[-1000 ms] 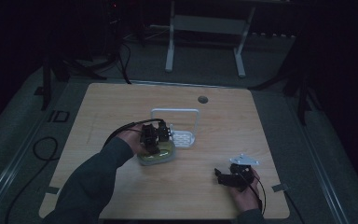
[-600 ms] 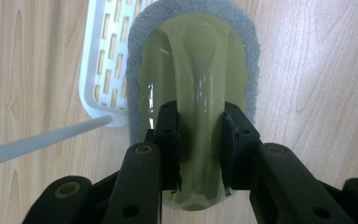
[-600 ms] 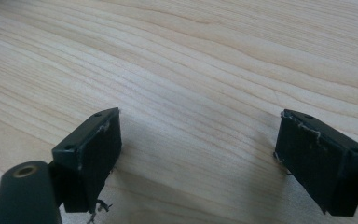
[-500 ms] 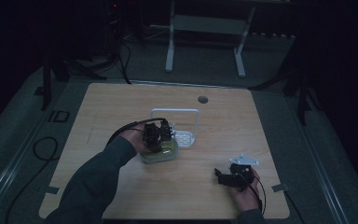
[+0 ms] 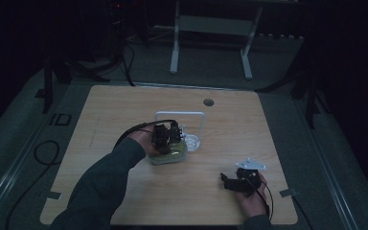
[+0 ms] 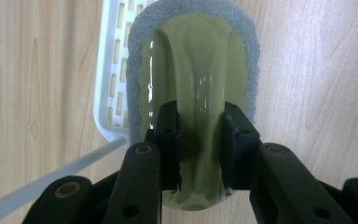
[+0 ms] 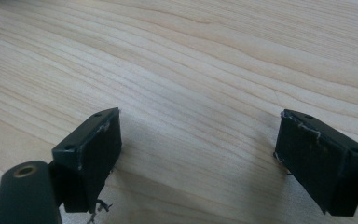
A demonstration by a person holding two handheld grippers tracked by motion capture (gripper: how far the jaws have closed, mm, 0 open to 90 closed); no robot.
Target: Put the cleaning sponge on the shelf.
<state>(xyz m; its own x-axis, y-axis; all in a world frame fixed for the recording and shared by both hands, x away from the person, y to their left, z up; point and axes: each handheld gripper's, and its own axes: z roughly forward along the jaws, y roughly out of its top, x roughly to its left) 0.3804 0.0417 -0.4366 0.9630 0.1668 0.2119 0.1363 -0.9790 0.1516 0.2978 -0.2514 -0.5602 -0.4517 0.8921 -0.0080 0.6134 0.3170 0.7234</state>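
Note:
A pale green scrubber (image 6: 196, 60) with a grey scouring pad around its rim sits on the table, its far left side over a white slotted tray (image 6: 106, 79). My left gripper (image 6: 200, 133) is shut on the scrubber's raised middle ridge, one pad on each side. In the high view the left gripper (image 5: 165, 135) stands over the scrubber (image 5: 171, 156) near the table's middle. My right gripper (image 5: 229, 182) rests low near the front right of the table. Its jaws stand wide apart in the right gripper view (image 7: 198, 154), with bare wood between them.
The white tray (image 5: 194, 142) has an upright white wire frame (image 5: 181, 114) behind it. A thin white rod (image 6: 51, 179) crosses the lower left of the left gripper view. A small round hole (image 5: 208, 102) marks the wooden table (image 5: 105, 120) toward its far edge.
My left gripper has shifted slightly to the right with the scrubber, closer to the white tray. The right gripper has stayed in place.

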